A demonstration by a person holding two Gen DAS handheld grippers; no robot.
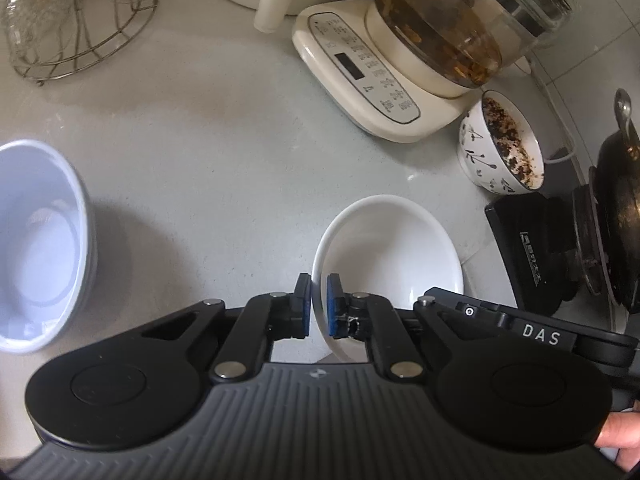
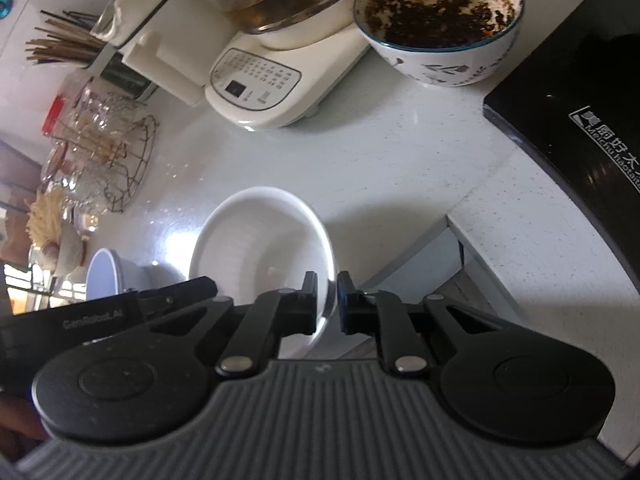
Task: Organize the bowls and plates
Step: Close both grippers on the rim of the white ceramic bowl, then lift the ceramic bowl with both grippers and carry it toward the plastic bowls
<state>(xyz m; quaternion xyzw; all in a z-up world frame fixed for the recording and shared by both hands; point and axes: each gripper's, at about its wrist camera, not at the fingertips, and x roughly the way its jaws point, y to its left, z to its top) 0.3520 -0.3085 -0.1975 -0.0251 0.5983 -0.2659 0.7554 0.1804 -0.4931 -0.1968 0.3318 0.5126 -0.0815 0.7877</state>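
A white bowl (image 1: 388,252) is held above the pale counter. My left gripper (image 1: 319,306) is shut on its left rim, one pad inside and one outside. My right gripper (image 2: 329,302) is shut on the opposite rim of the same bowl (image 2: 256,248). A stack of pale blue-white bowls (image 1: 40,252) stands on the counter at the left; it also shows small in the right wrist view (image 2: 106,274). The other gripper's black body shows at the edge of each view.
A cream electric kettle base with a glass pot (image 1: 384,76) stands at the back. A patterned bowl with dark residue (image 1: 504,148) sits beside it. A black stove with a wok (image 1: 616,216) is at the right. A wire rack with glasses (image 1: 76,20) is back left.
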